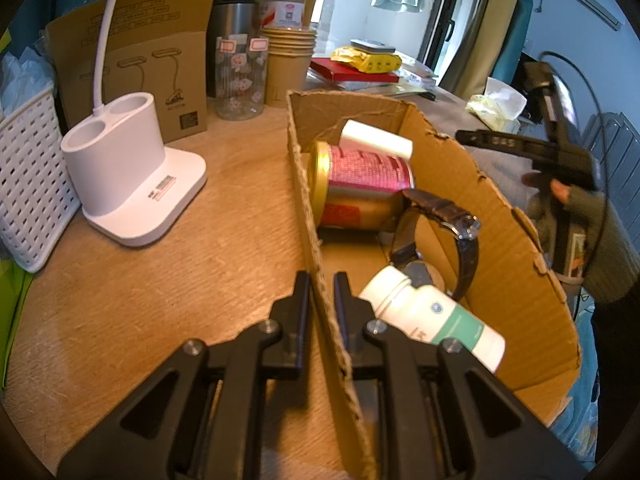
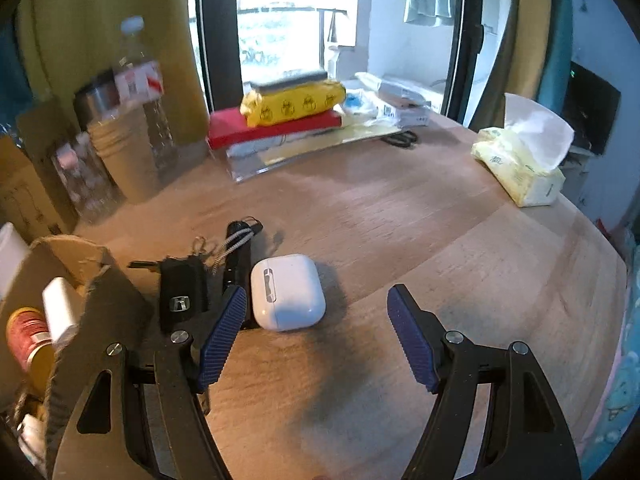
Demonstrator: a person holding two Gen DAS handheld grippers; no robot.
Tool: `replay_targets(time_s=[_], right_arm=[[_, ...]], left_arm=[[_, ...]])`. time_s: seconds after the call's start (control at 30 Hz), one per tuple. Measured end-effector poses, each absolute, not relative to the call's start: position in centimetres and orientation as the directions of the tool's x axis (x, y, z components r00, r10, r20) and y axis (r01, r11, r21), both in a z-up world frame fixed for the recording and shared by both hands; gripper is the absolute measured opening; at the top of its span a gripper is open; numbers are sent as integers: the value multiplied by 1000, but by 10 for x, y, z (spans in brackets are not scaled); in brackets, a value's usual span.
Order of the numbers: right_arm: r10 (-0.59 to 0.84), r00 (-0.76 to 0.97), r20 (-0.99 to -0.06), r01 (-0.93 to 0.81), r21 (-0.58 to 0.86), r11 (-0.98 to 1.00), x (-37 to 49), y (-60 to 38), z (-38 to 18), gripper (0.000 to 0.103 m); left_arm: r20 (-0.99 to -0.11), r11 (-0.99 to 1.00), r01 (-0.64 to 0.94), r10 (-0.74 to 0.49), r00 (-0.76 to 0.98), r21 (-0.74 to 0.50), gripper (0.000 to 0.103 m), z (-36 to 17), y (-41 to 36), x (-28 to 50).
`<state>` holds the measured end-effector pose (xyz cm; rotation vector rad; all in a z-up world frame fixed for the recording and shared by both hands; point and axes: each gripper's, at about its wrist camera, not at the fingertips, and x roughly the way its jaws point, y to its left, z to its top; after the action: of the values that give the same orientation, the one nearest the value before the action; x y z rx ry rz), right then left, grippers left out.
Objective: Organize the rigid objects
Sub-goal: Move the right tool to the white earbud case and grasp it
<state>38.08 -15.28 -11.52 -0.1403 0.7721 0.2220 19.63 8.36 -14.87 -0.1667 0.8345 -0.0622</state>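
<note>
From the left wrist view, the left gripper (image 1: 321, 304) is clamped on the near side wall of the cardboard box (image 1: 500, 240), its torn, ragged rim running up between the two black fingers. Inside the box lie a pink-and-gold can (image 1: 360, 188) on its side, a small white block (image 1: 376, 140) behind it, a dark-strapped wristwatch (image 1: 448, 232) standing on its band, and a white pill bottle (image 1: 432, 320) with a green label lying nearest the camera. Bare wooden tabletop (image 1: 200, 280) stretches to the left of the box as far as a white lamp base (image 1: 132, 172) and a white lattice basket (image 1: 28, 184). The right gripper (image 1: 520, 146) hangs beyond the box's far wall. From the right wrist view, the right gripper (image 2: 316, 312) has its blue-padded jaws well apart, holding nothing. A glossy white earbud case (image 2: 288, 292) lies on the table just beside the left pad, with a black car key (image 2: 182, 292) and a dark corded item (image 2: 240, 248) between it and the box corner (image 2: 108, 304). To the right the tabletop is open up to a tissue pack (image 2: 520, 168).
</note>
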Motion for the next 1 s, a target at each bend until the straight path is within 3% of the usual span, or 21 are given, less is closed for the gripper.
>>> replay_targets(time_s=[0.3, 0.77, 1.0], right_arm=[[119, 679, -724, -260, -85, 962, 401, -138, -129, 76], [152, 617, -772, -266, -23, 964, 417, -139, -138, 76], [114, 618, -778, -248, -55, 967, 418, -136, -140, 54]], left_arm=[[-732, 985, -11, -121, 670, -172, 14, -149, 83, 196], [-732, 985, -11, -120, 670, -171, 14, -149, 84, 196], [-732, 985, -11, -119, 671, -170, 14, -149, 84, 196]])
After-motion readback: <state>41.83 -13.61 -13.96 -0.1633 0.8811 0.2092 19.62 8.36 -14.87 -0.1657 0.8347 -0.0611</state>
